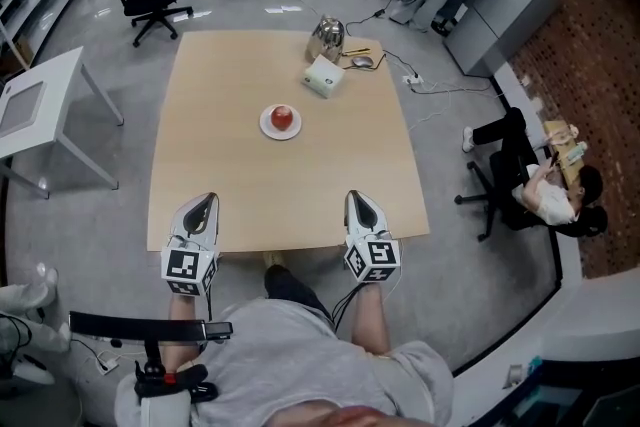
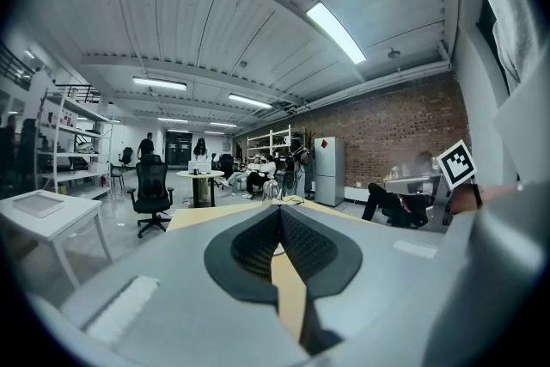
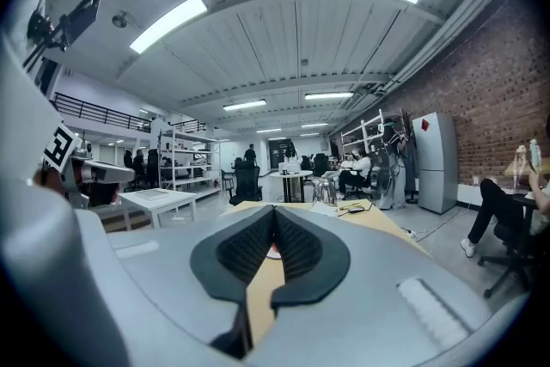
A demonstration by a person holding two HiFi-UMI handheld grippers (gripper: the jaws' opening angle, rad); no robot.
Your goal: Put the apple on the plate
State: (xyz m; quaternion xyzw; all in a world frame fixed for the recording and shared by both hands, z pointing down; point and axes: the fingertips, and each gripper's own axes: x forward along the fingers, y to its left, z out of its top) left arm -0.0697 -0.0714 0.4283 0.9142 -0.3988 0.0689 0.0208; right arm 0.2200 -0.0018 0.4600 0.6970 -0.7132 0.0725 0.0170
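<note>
Left gripper point(image 1: 205, 204) and right gripper point(image 1: 357, 202) are closed tight, holding nothing. Apple point(image 1: 283, 117) sits on the plate point(image 1: 265, 125), well ahead, between them. Reaching in could nudge it rolling off.

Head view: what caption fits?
Round red apple on small white plate, beige wooden table; left gripper and right gripper shut at its near edge.

The apple point(image 1: 283, 117) sits on the plate point(image 1: 266, 124) mid-table point(image 1: 230, 175). Behind it to the right lies a box point(image 1: 324, 76), a metal pot point(image 1: 326, 38) beyond. At the near edge, well apart, are the left gripper point(image 1: 205, 202) and right gripper point(image 1: 358, 199).
</note>
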